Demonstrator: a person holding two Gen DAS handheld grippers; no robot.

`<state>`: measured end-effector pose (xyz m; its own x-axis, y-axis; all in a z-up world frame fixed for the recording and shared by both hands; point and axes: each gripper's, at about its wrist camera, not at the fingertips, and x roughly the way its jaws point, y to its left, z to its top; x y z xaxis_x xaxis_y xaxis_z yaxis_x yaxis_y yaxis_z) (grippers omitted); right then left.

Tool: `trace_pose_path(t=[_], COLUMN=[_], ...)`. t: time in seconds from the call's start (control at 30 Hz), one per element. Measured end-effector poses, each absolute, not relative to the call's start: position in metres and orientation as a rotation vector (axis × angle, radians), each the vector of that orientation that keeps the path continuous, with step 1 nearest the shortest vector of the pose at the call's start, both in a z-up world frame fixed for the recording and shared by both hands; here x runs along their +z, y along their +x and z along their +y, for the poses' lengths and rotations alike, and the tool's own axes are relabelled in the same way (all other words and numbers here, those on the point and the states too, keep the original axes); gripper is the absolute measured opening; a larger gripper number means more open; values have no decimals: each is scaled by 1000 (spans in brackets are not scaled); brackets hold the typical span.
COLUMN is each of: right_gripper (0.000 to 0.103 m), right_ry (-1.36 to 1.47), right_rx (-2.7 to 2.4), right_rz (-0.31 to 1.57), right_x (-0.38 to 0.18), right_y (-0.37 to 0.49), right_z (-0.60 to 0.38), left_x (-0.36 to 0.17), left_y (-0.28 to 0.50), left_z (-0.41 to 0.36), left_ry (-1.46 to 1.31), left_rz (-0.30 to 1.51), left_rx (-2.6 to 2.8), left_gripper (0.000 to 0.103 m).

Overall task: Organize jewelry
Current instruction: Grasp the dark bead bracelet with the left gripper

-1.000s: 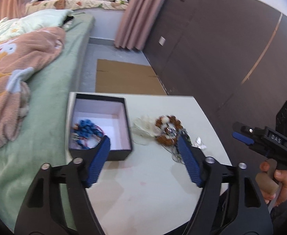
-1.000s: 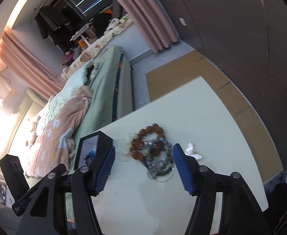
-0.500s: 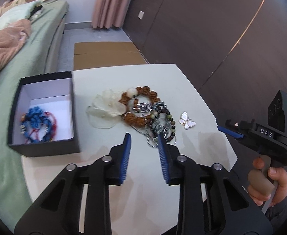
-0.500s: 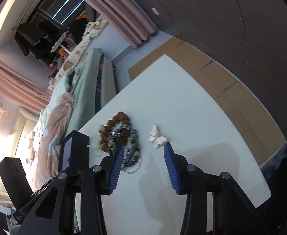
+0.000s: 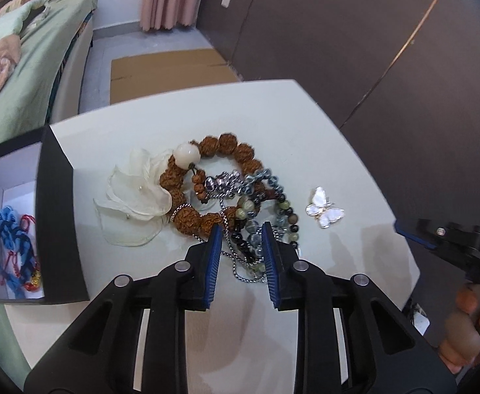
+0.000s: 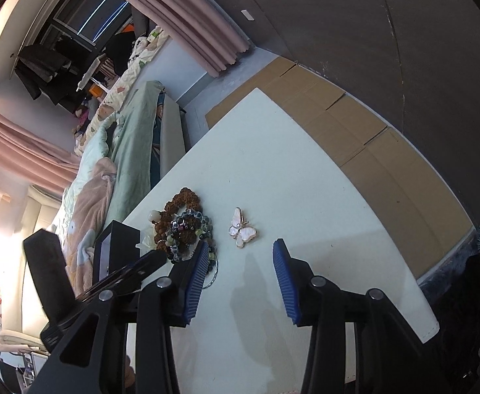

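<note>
Jewelry, a tangled pile of brown, dark and silver bead bracelets [image 5: 236,197], lies mid-table right of the black box [image 5: 56,216]. Left gripper [image 5: 241,229] straddles its near strands unclenched, likely for picking; right gripper [image 6: 238,246] released near the pearly butterfly brooch [image 6: 242,231].

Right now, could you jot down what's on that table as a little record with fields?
surface: white table
box: black, open, at the table's left edge
in box: blue and red cord bracelet
pile: brown bead bracelet, white fabric flower, mixed beads and chain
apart: butterfly brooch
left tongs: over the pile
right tongs: near the brooch, open
</note>
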<state>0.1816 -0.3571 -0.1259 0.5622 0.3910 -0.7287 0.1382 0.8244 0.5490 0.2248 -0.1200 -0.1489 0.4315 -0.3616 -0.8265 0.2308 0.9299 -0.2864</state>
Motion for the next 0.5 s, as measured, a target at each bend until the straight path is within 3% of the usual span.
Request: trace_pose_path(t=[0.13, 0.27, 0.5], right_gripper=[40, 40, 40], right_ry=[610, 611, 609], right_rx=[166, 167, 163], right_rz=[979, 982, 987], right_x=[-126, -126, -127], right_y=[181, 181, 180], right_z=[-358, -358, -357], left_x=[-154, -159, -134], left_y=[230, 235, 230], left_z=[-122, -121, -117], left_ry=[-165, -214, -242], left_rz=[1081, 1116, 1055], left_rx=[-381, -398, -432], left_gripper=[25, 9, 8])
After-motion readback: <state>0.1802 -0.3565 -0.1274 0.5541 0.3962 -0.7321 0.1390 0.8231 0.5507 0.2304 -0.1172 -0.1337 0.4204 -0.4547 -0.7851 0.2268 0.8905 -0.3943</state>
